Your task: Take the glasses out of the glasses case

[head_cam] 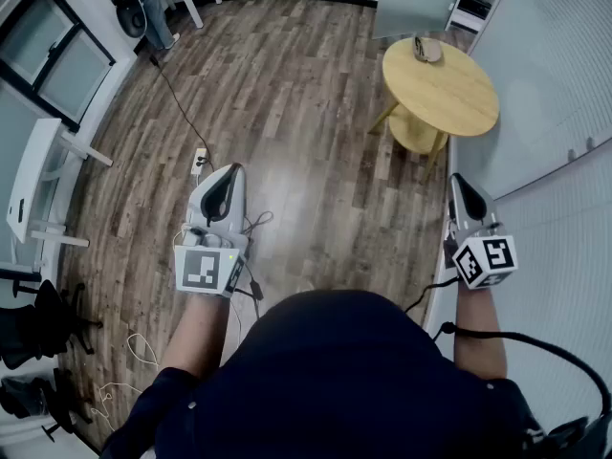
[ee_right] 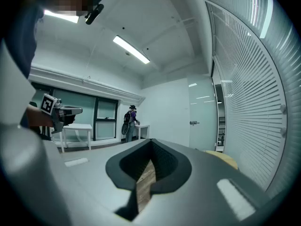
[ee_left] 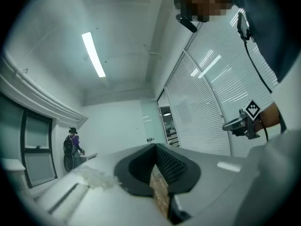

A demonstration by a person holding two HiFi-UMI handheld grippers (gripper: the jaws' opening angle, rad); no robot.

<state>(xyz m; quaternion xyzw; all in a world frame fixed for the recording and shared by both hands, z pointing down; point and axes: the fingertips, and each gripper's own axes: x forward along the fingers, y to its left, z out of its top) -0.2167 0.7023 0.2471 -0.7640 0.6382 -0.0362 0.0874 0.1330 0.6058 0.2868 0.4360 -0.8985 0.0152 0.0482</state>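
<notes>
A small brown glasses case [head_cam: 426, 50] lies near the far edge of a round wooden table [head_cam: 449, 98] at the top right of the head view; the glasses themselves do not show. My left gripper [head_cam: 228, 174] is held over the wooden floor, far from the table, jaws shut with nothing between them. My right gripper [head_cam: 462, 184] is held beside the blinds, short of the table, also shut and holding nothing. In the left gripper view the shut jaws [ee_left: 155, 148] point up into the room. The right gripper view's jaws [ee_right: 151, 143] are closed too, with the table edge [ee_right: 228, 160] at the right.
A power strip [head_cam: 199, 161] and cables lie on the floor ahead of my left gripper. White desks [head_cam: 38, 185] and black chairs [head_cam: 33, 328] line the left wall. Another person [head_cam: 153, 8] stands at the far end. A blinds-covered glass wall [head_cam: 564, 113] runs along the right.
</notes>
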